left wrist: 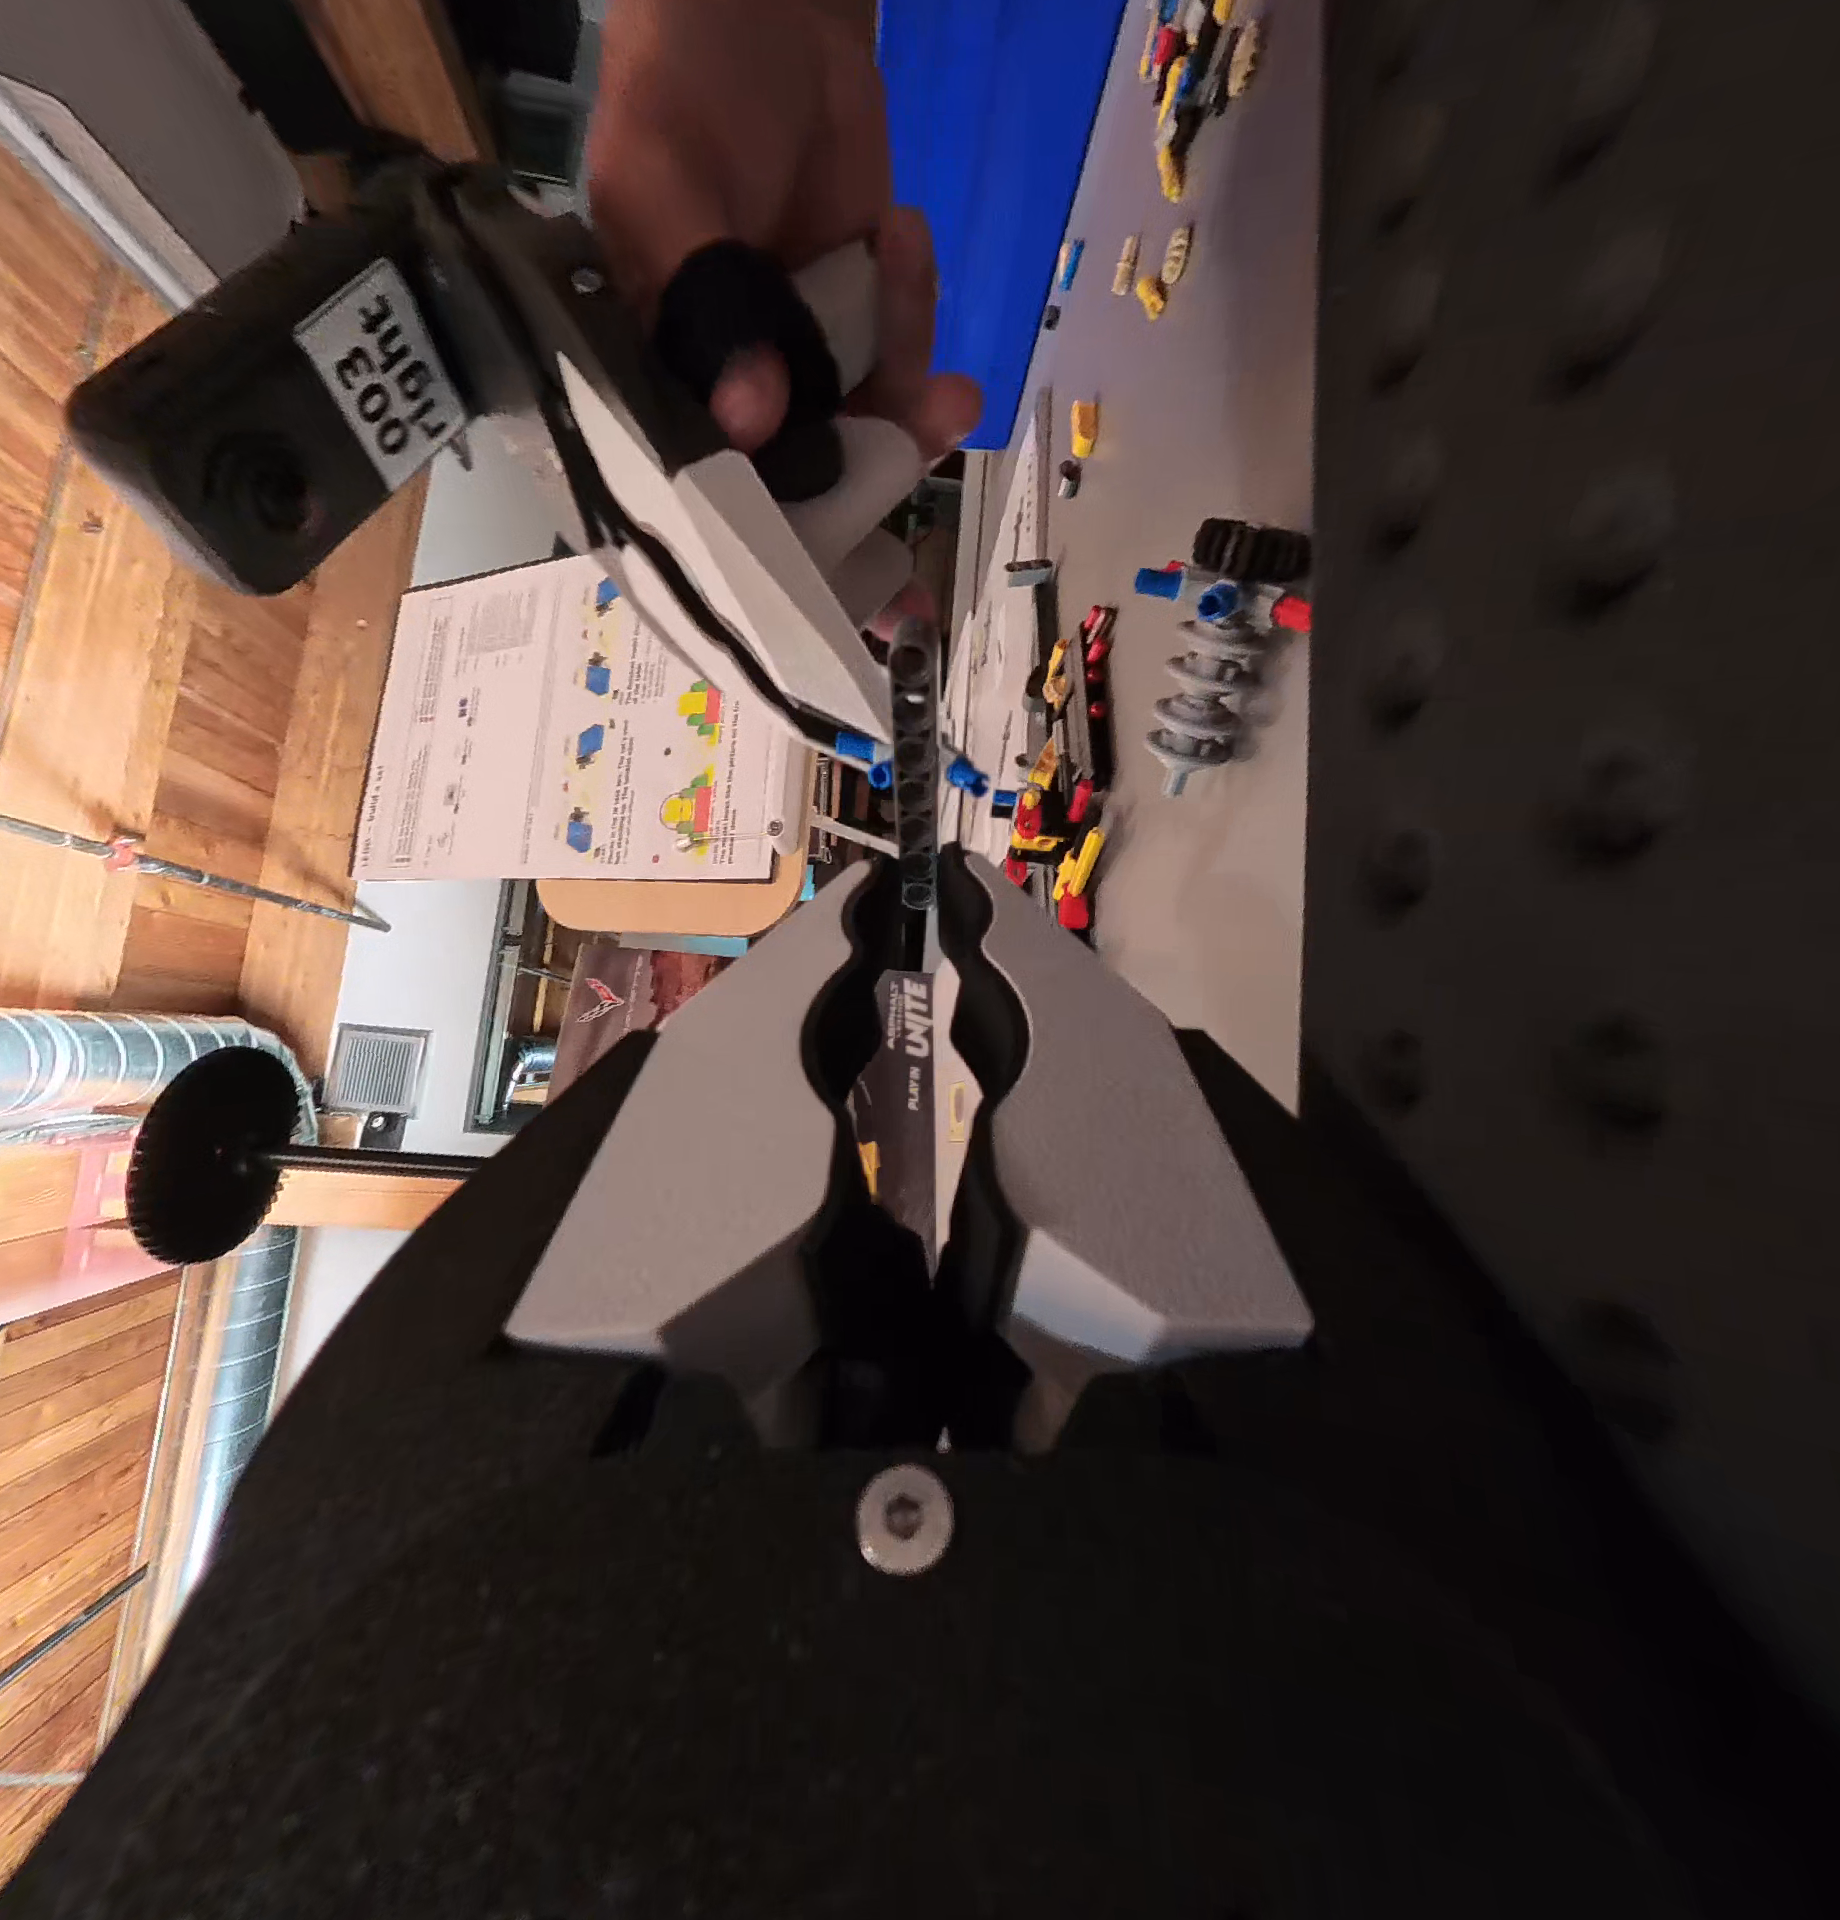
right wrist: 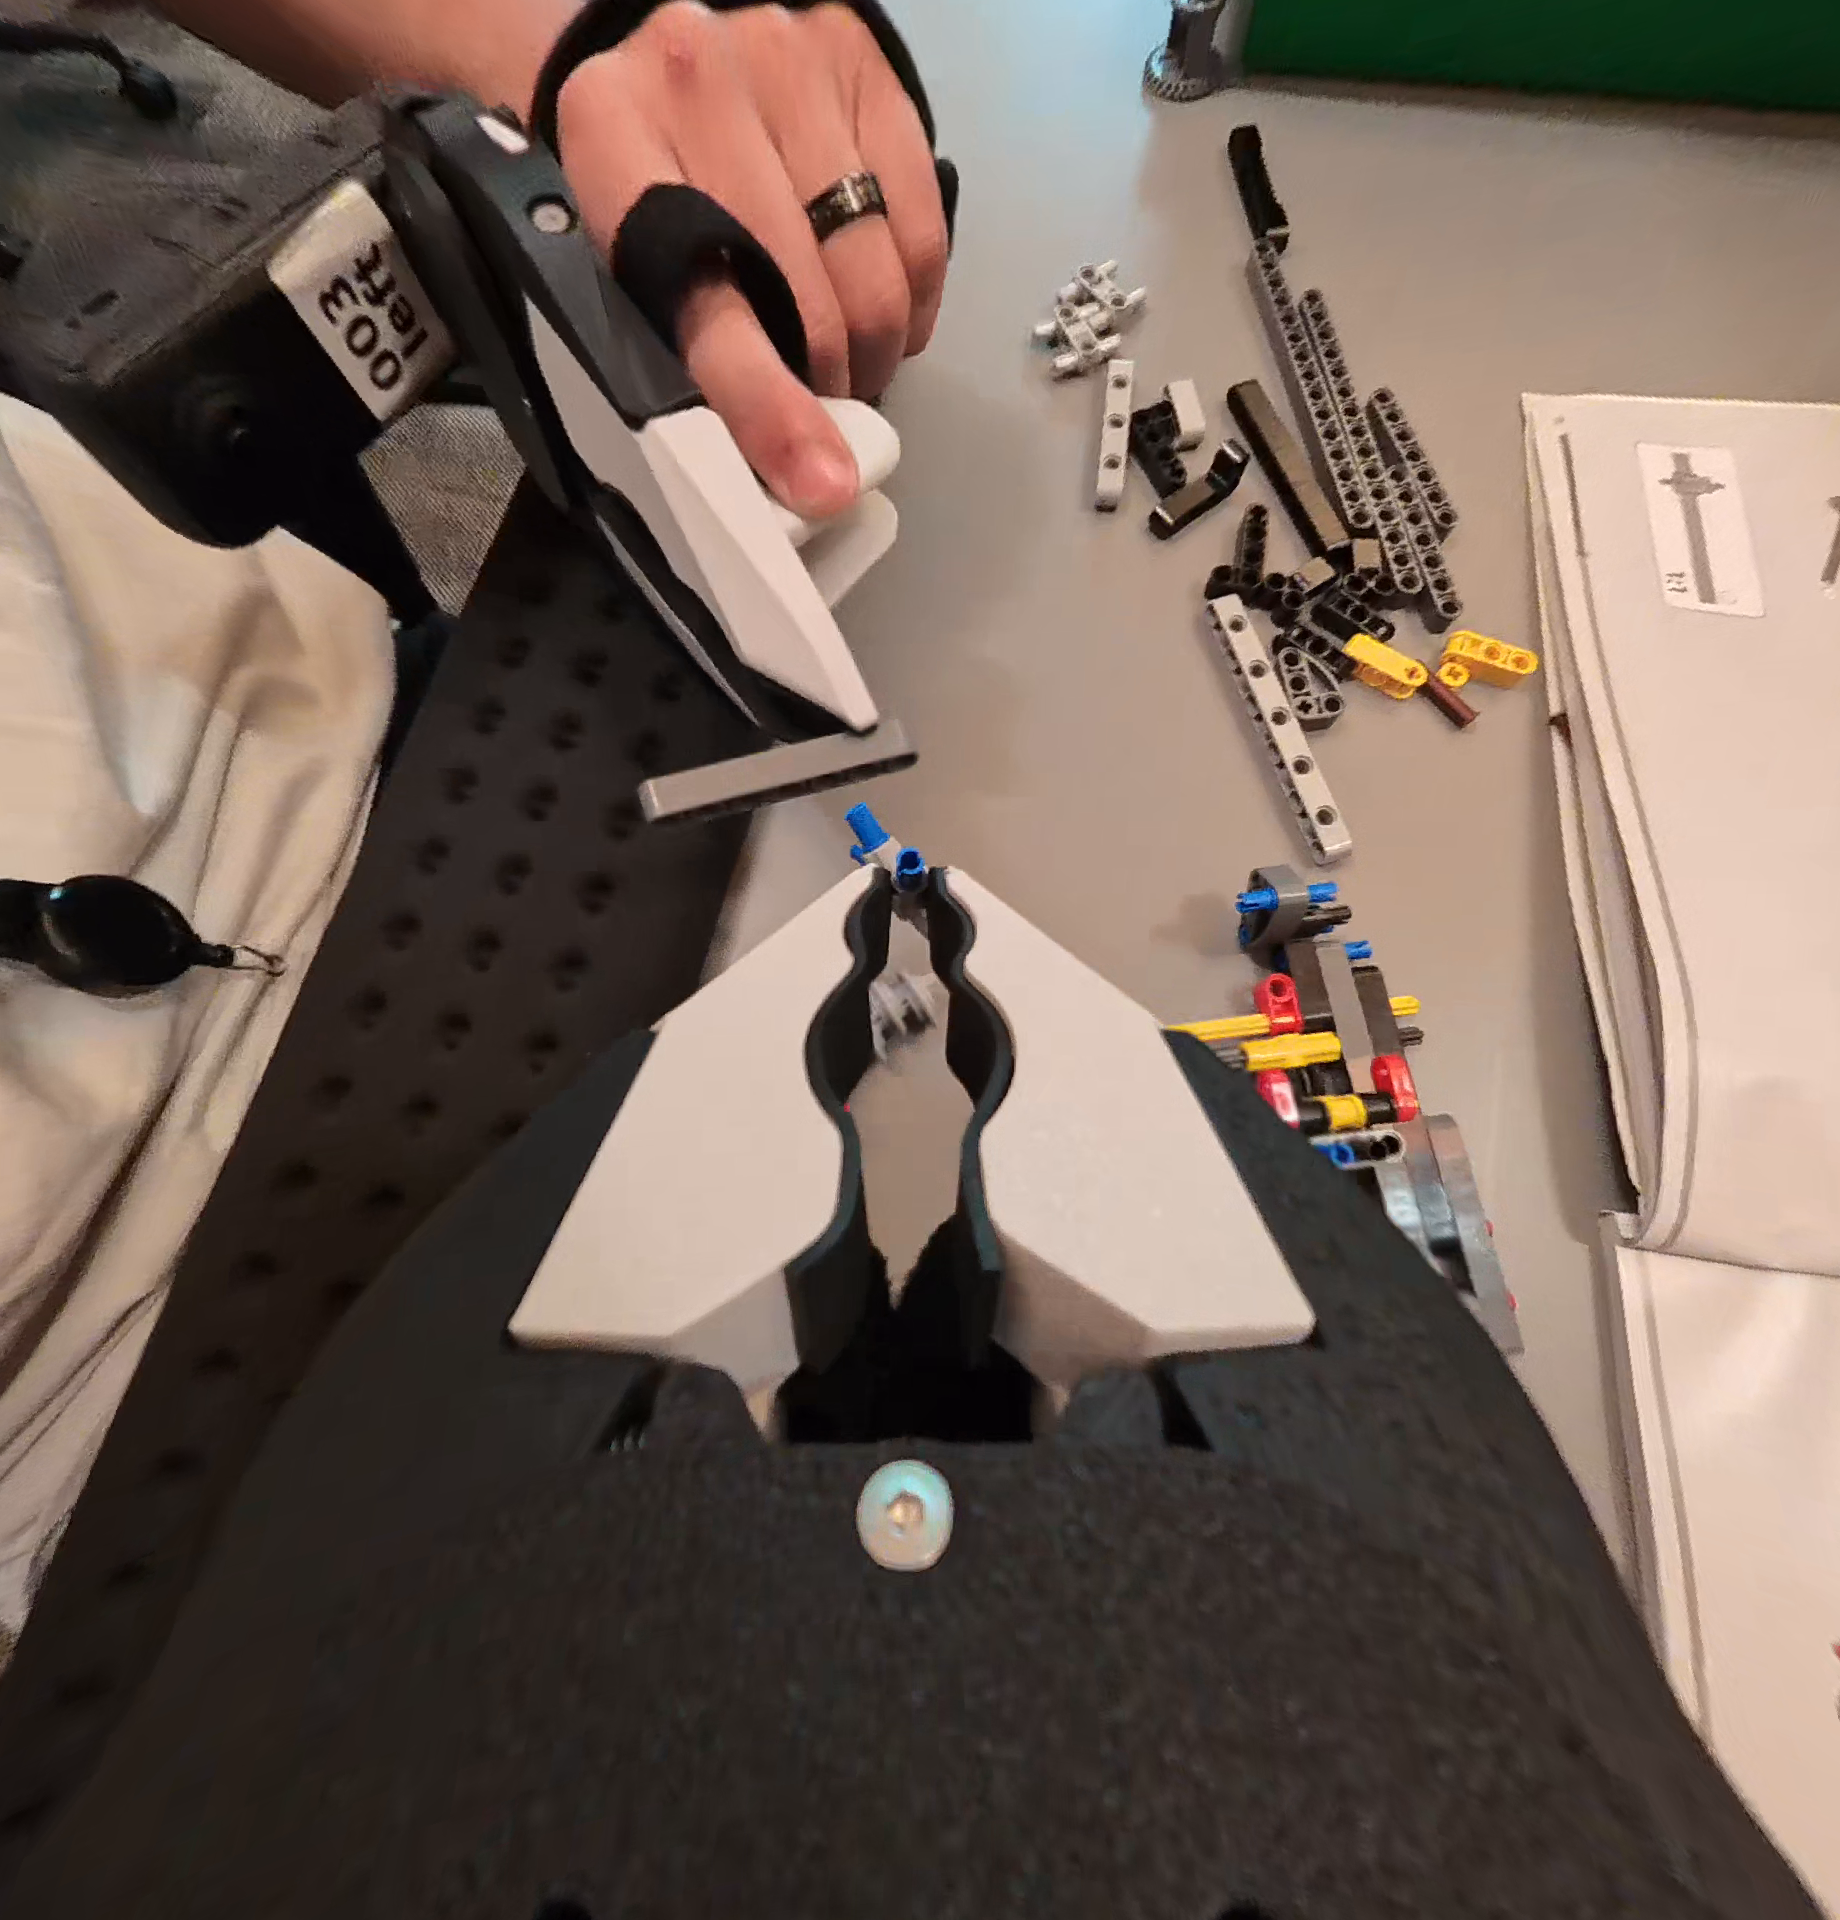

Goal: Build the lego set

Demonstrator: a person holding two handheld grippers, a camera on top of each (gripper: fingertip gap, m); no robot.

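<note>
beam (left wrist: 916, 748): black in left wrist view, grey in right, row of holes | pins (right wrist: 885, 847): blue | gripper fingers (right wrist: 708, 1143): light grey, black wavy inner pads | table (right wrist: 999, 582): plain grey | loose pieces (right wrist: 1321, 1060): yellow, red, blue, black | baseplate (right wrist: 500, 831): black, dotted, possibly studs | sheet (left wrist: 978, 208): blue

Your left wrist camera is rolled sideways, so the worktop (left wrist: 1186, 436) stands as a vertical band on the right, and it looks close along its gripper (left wrist: 921, 862) toward the room. Your right wrist camera looks steeply down at the worktop (right wrist: 1051, 623) from near. Both views share the grey beam (right wrist: 781, 784) and the other gripper.
</note>
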